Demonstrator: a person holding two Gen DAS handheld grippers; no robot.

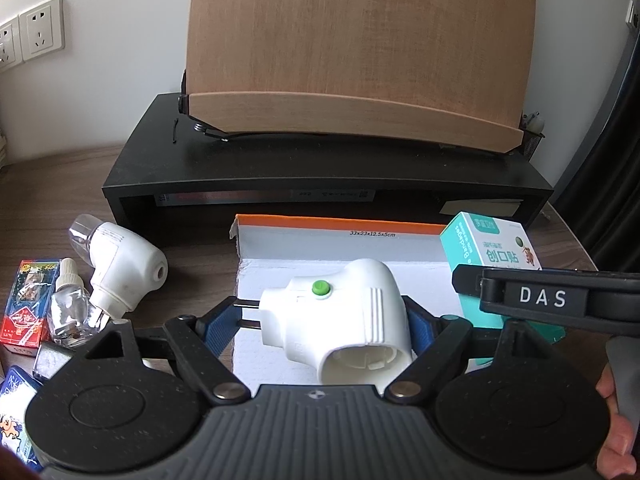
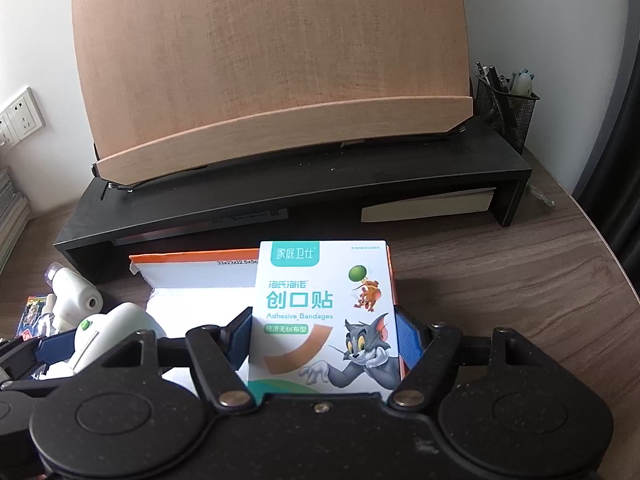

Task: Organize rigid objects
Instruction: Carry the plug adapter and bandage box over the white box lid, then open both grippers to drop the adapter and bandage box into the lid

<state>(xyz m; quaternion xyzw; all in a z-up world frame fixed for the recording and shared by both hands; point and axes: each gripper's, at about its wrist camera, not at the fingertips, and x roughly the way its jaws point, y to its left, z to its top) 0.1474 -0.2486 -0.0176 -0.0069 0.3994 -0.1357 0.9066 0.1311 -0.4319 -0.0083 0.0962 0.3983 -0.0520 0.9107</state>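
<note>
**Both grippers loaded above the open box**

While a red card pack [image 1: 28,300] and a small clear bottle [image 1: 70,312] lay at the far left of the wooden desk [image 2: 520,280], a white plug-in vaporizer [image 1: 124,268] rested just beside them. Further right, the left gripper [image 1: 320,320] clamped a white plug adapter [image 1: 340,312] with a green button over the white box [image 1: 340,240]; whether it touched the box floor was unclear. Rightmost, the right gripper [image 2: 324,340] gripped an upright bandage box [image 2: 324,312] at the box's right edge, before a black riser [image 2: 280,200].
</note>
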